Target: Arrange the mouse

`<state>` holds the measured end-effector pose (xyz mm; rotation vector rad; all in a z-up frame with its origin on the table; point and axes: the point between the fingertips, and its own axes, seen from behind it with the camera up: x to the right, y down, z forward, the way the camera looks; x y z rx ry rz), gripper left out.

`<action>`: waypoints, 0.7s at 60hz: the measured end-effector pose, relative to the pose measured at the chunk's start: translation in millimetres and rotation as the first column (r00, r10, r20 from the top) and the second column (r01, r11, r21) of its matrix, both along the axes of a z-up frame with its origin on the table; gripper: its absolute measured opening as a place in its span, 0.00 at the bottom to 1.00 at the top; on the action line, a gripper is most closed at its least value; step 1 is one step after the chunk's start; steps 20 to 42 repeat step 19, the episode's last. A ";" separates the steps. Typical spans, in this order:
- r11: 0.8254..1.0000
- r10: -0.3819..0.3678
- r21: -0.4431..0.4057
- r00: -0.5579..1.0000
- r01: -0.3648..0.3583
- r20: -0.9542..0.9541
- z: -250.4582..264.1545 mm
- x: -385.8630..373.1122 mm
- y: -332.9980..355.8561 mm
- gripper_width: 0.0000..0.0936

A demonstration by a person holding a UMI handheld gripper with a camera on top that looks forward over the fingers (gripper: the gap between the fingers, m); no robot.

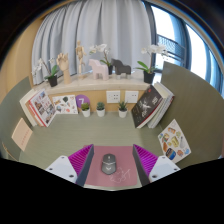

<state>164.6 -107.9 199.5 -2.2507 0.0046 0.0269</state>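
A small grey computer mouse (108,165) lies on a pink mouse mat (122,172) on the green table. My gripper (112,163) is open. Its two fingers with magenta pads (78,161) stand to the left and right of the mat, with wide gaps to the mouse. The mouse sits between the fingers, on the left half of the mat, resting on its own. A faint white drawing marks the mat's right part.
Books and magazines (42,106) lean at the left, more (153,104) at the right, and one lies flat (173,140) near the right finger. Small potted plants (100,108) stand in a row ahead. A shelf with orchids (100,62) runs before the curtained window.
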 end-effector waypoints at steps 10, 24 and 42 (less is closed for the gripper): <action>1.000 -0.006 0.018 1.000 0.006 -0.006 24.3 5.0 -9.5 0.81; 1.000 0.015 0.018 1.000 -0.015 0.011 27.4 3.3 -12.2 0.81; 1.000 0.015 0.018 1.000 -0.015 0.011 27.4 3.3 -12.2 0.81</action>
